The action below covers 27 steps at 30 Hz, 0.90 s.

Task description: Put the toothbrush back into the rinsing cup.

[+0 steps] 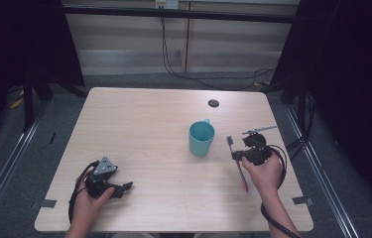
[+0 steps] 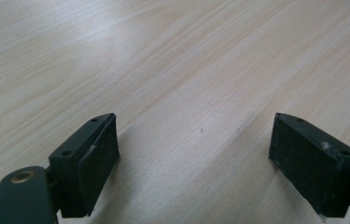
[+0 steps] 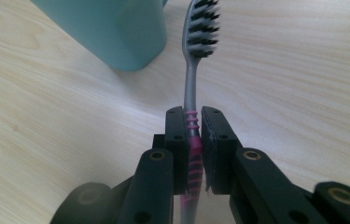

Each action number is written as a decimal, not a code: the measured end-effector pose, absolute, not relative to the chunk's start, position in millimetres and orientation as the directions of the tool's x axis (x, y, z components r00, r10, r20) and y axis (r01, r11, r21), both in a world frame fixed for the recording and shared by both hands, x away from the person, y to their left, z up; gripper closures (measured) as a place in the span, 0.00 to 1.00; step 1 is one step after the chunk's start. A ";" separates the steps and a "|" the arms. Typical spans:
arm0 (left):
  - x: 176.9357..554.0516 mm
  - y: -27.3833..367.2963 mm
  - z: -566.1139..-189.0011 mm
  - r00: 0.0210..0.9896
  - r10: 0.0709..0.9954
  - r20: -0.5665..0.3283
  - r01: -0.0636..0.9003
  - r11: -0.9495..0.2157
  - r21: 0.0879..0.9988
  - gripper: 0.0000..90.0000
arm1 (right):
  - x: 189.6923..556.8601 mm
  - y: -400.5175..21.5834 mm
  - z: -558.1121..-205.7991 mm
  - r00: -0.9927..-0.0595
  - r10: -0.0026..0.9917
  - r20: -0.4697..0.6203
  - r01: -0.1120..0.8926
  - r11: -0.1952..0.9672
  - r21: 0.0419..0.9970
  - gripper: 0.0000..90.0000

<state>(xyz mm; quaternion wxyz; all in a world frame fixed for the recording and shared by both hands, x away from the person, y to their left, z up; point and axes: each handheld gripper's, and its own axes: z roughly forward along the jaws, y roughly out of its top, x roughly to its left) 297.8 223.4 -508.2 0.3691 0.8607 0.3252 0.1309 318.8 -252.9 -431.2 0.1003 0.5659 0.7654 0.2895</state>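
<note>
A teal cup (image 1: pixel 201 138) stands upright right of the table's middle, its base also at the top of the right gripper view (image 3: pixel 112 28). My right gripper (image 1: pixel 236 155) is shut on a pink and grey toothbrush (image 1: pixel 238 163), clamped at its pink ribbed grip (image 3: pixel 192 135). The bristle head (image 3: pixel 202 28) points forward, just right of the cup. The handle's pink end trails back towards the person. My left gripper (image 1: pixel 129 186) rests low at the front left, jaws wide apart (image 2: pixel 196 163) with only bare wood between them.
The light wooden table (image 1: pixel 144 129) has a dark round grommet (image 1: pixel 214 103) near its far edge. Black curtains stand at both sides. Cables hang along the back wall. Grey tape marks (image 1: pixel 48 203) sit at the front corners.
</note>
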 end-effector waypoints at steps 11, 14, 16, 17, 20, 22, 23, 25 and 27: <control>297.8 223.4 -508.3 0.754 0.657 -0.015 0.463 -0.516 0.721 0.17 | 315.3 -257.4 -415.9 -0.336 0.924 0.180 0.754 0.150 0.640 0.91; 297.8 223.4 -508.3 0.754 0.657 -0.015 0.463 -0.516 0.721 0.17 | 315.0 -258.0 -411.2 -0.336 0.923 0.184 0.741 0.139 0.657 0.91; 297.8 223.4 -508.3 0.754 0.657 -0.015 0.463 -0.516 0.721 0.17 | 315.3 -258.5 -408.6 -0.340 0.921 0.191 0.735 0.133 0.665 0.91; 297.8 223.4 -508.3 0.754 0.656 -0.015 0.463 -0.516 0.721 0.17 | 315.1 -258.3 -407.0 -0.338 0.921 0.193 0.733 0.129 0.668 0.91; 297.8 223.4 -508.3 0.754 0.657 -0.015 0.464 -0.515 0.721 0.17 | 315.0 -258.5 -402.7 -0.338 0.921 0.193 0.720 0.121 0.684 0.91; 297.8 223.4 -508.3 0.754 0.657 -0.015 0.463 -0.515 0.721 0.17 | 315.0 -259.1 -399.8 -0.341 0.919 0.199 0.704 0.110 0.702 0.91; 297.8 223.4 -508.3 0.754 0.657 -0.015 0.463 -0.515 0.721 0.17 | 315.2 -259.2 -397.6 -0.340 0.919 0.200 0.696 0.102 0.711 0.91; 297.8 223.4 -508.3 0.754 0.657 -0.015 0.463 -0.515 0.721 0.17 | 315.3 -259.0 -395.8 -0.341 0.919 0.197 0.685 0.099 0.722 0.91; 297.9 223.4 -508.2 0.754 0.657 -0.015 0.463 -0.516 0.721 0.17 | 315.5 -258.8 -394.9 -0.340 0.919 0.200 0.682 0.095 0.725 0.91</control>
